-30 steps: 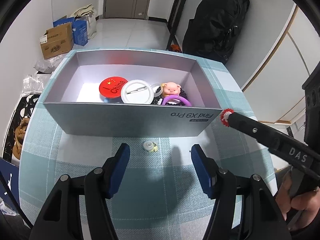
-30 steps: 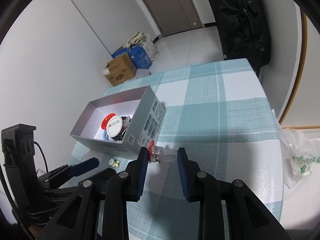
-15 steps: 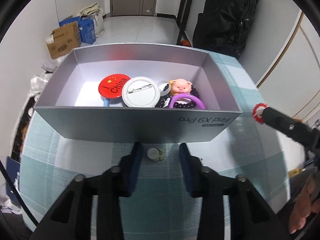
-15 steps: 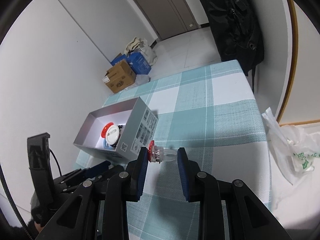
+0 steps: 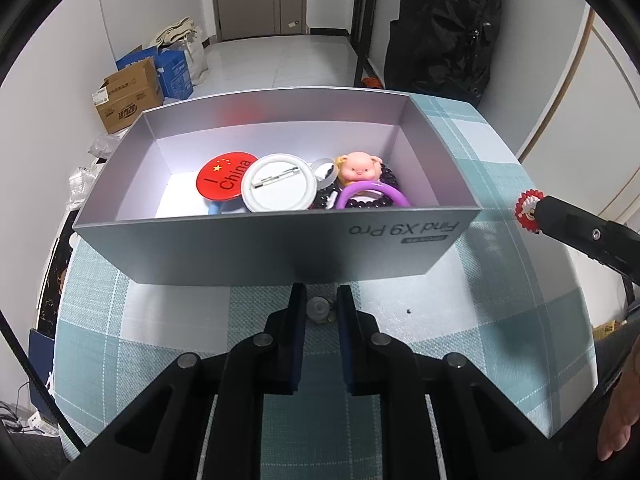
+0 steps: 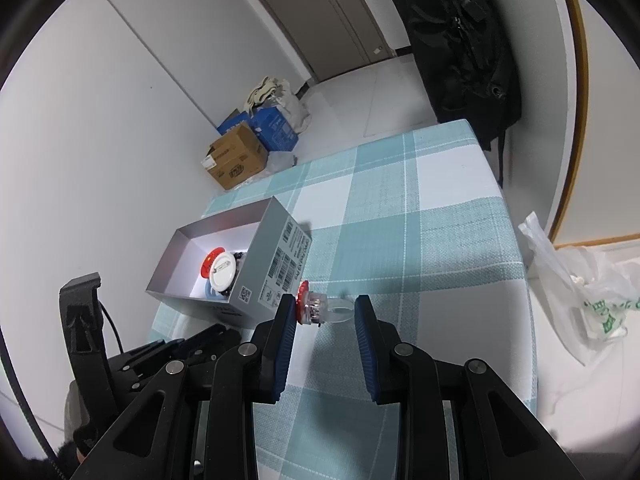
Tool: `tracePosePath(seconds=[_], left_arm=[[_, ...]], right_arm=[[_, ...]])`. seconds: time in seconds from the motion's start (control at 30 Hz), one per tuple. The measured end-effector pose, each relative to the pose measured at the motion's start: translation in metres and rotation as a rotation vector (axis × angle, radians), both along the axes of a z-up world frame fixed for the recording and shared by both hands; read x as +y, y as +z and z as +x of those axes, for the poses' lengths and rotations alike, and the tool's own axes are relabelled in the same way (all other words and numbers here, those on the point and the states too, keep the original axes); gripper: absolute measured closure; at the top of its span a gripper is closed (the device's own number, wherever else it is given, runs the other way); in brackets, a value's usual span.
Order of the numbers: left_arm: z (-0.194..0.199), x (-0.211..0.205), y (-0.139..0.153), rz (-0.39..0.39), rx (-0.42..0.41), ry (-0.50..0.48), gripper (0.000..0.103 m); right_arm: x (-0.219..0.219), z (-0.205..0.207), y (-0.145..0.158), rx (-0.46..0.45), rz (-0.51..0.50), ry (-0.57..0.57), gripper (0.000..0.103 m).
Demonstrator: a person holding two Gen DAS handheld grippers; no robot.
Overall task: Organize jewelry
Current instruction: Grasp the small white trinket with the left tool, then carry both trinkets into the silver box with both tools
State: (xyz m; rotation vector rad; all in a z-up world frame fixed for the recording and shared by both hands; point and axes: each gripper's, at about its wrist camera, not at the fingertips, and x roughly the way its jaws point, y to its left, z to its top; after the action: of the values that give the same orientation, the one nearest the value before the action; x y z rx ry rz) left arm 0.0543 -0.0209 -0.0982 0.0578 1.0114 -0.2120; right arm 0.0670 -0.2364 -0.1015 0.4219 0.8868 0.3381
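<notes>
A small pale trinket (image 5: 319, 307) lies on the checked cloth just in front of the grey box (image 5: 280, 252). My left gripper (image 5: 320, 300) points down at it, its jaws closing, with both pads against the trinket's sides. The box holds a red China badge (image 5: 224, 178), a white pin badge (image 5: 278, 188), a pink pig figure (image 5: 357, 167), a purple ring (image 5: 372, 196) and dark beads. My right gripper (image 6: 324, 312) is shut on a clear toy ring with a red flower top (image 6: 316, 309), held above the cloth right of the box (image 6: 276, 268). That flower (image 5: 529, 210) shows in the left wrist view too.
The table (image 6: 420, 216) ends close behind the box and at the right. A black backpack (image 5: 444, 28) hangs beyond it. Cardboard boxes (image 5: 128, 98) and bags sit on the floor. A white plastic bag (image 6: 580, 296) lies off the right edge. A person's hand (image 5: 620, 432) is at lower right.
My left gripper moved forward to the box's front wall and its jaws closed in from wide apart onto the trinket. The right gripper kept still with the ring.
</notes>
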Motion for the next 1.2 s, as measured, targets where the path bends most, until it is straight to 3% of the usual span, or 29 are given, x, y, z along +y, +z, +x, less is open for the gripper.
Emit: tracePosePath(seconds=[0.27,0.5,0.9,1.2], left_arm=[[-0.004,0.009,0.004,-0.101,0.041,0.003,0.094],[-0.014,0.023,0.017,-0.177,0.028,0.03,0.094],[-0.017,0.041,0.05,-0.273,-0.072,0.032,0.095],[-0.001,0.056,0.069,-0.293,-0.154,0.057,0.094]], right_arm=[[0.008,-0.004,0.0,-0.007,-0.01,0.002,0.075],[0.025,-0.012,0.0,-0.017,-0.031,0.037,0.075],[0.061,-0.012,0.02,-0.106,0.013,0.121,0.075],[0.089,-0.008,0.036,-0.199,-0.042,0.206,0.075]])
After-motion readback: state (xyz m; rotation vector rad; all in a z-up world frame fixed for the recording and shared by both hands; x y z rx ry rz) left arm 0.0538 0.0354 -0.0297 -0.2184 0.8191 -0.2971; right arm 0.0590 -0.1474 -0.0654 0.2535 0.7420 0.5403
